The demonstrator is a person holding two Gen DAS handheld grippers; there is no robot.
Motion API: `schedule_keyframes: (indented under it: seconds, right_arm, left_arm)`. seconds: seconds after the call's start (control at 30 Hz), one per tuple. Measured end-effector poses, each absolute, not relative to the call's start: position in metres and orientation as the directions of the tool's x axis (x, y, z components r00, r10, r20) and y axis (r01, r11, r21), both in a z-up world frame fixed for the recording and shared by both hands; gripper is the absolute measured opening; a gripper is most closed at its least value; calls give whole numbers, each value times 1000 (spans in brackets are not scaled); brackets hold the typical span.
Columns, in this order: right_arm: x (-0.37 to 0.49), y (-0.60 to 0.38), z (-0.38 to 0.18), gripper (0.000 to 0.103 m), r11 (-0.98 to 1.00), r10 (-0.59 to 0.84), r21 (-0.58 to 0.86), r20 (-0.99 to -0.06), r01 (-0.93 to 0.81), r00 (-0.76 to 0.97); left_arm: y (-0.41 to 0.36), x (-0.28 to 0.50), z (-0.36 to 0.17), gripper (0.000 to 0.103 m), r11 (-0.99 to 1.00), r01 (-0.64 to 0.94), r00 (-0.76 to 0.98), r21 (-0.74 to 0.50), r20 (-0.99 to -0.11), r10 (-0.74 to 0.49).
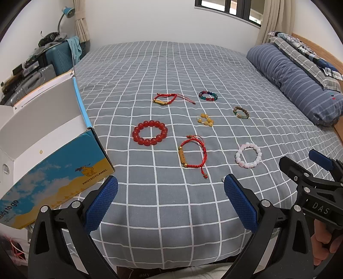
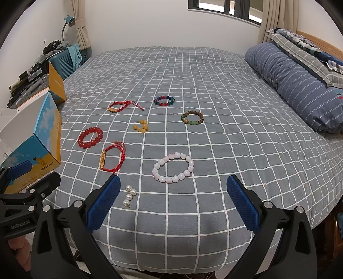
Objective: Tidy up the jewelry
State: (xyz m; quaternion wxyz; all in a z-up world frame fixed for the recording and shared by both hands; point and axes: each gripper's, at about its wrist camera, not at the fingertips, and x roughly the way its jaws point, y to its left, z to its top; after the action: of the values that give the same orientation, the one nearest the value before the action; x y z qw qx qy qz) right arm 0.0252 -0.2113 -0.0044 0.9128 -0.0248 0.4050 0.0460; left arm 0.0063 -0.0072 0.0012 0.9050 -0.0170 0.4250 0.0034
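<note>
Both grippers hung over the near edge of the bed [image 1: 171, 64], each spread wide and holding nothing: the left gripper [image 1: 170, 202] by the open shoe box [image 1: 64, 169] at the bed's left edge, the right gripper [image 2: 173, 201] beside it. The jewelry lay loose and well apart on the sheet, probably so each piece could be picked singly and put in the box. Nearest were a pink bead bracelet [image 2: 173, 168], a short string of pearls [image 2: 129, 196] and a red cord bracelet [image 1: 192, 153]. Farther in lay a red bead bracelet [image 1: 150, 133], yellow beads [image 1: 205, 120], a second red cord bracelet [image 1: 165, 99], a multicoloured bracelet [image 1: 208, 96] and a brown bead bracelet [image 1: 241, 112]. The sheet was grey with white checks. A striped pillow [image 1: 295, 83] sat at the right edge, with suitcases [image 1: 57, 55] and a window [image 1: 231, 8] beyond.
</note>
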Motion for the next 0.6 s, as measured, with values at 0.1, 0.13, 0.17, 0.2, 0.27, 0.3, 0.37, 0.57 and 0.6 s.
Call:
schedule_keyframes:
  seconds: [0.1,0.13,0.17,0.2,0.27,0.3,0.37,0.57,0.6]
  right_arm:
    - [25,-211,-5,95,994,65,-8,-742,-105,668]
    - [25,-211,-5,95,994,64,-8,-742,-105,667]
    - [26,-211,-5,95,995,64,-8,-743,-104,666]
    - [25,-212,-5,95,995,64,-7,-743,-104,666]
    - [26,-212,-4,95,994,65,-7,-743,-105,666]
    - [26,-211,-4,95,994,66,-6,-743,-106,666]
    - [26,-211,-4,95,994,69,-5,-744,-109,665]
    - [34,-208,4,95,992,83,-3,-736,-126,671]
    - [38,-208,6,95,992,86,-2,-735,-129,672]
  left_arm:
    - [-7,7,1,97,999,-21,638,-28,-770,-8]
    - [-7,6,1,97,999,-22,638,-28,-770,-7]
    - [-7,6,1,97,999,-23,637,-28,-771,-7]
    - [-7,7,1,97,999,-23,637,-28,-771,-7]
    - [-7,7,1,97,999,-22,635,-30,-772,-9]
    - [-8,8,2,97,999,-21,633,-31,-774,-11]
    - [-9,10,4,97,999,-12,634,-34,-773,-19]
    - [-8,30,23,97,1000,2,664,-27,-748,-21]
    - [-9,34,25,97,1000,1,665,-25,-746,-20]
